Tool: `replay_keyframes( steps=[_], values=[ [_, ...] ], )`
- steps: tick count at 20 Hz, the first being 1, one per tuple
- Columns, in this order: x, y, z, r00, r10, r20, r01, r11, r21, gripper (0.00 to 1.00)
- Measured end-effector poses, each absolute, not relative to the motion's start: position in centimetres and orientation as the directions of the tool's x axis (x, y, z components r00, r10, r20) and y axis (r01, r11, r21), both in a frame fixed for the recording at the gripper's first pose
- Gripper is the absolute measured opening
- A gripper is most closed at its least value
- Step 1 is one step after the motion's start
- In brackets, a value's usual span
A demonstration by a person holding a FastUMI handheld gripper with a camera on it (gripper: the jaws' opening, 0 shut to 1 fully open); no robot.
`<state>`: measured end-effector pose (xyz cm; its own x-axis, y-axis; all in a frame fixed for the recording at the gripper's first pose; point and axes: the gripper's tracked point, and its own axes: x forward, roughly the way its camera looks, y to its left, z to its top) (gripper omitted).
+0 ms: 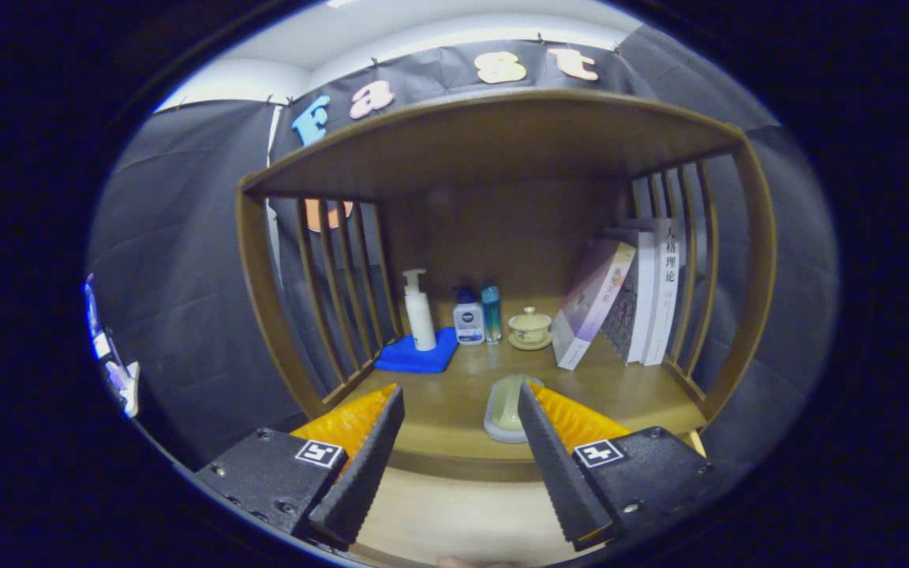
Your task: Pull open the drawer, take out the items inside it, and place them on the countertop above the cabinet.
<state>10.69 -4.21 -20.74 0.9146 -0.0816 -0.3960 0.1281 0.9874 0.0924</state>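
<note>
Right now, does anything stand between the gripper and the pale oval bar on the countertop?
Nothing visible does. The open gripper has the pale green oval bar beside its right finger's tip on the wooden countertop; the white pump bottle stands beyond.

My tongs [461, 402] are spread wide, the two fingers well apart with nothing gripped between them. They point forward and about level, their tips converging a little toward the middle. My left finger [364, 461] and my right finger [553, 465] show their ridged inner faces turned toward each other. Each finger runs back into a dark block fixed with screws, and each block carries a small square marker on top. Neither fingertip presses on anything.
</note>
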Motion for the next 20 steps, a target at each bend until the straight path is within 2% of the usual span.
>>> replay_keyframes(
  steps=[8,11,17,20],
  values=[
    [2.1,-1.9,-23.1,0.954,-0.102,-0.281,0.114,0.993,0.025,0.97],
    [-1.6,-1.5,-26.0,0.951,-0.111,-0.289,0.110,0.994,-0.019,0.98],
    [-6.7,-1.7,-30.3,0.938,-0.202,-0.281,0.188,0.979,-0.074,0.98],
    [-9.0,-1.2,-32.5,0.924,-0.213,-0.318,0.192,0.977,-0.096,0.98]
  ],
)
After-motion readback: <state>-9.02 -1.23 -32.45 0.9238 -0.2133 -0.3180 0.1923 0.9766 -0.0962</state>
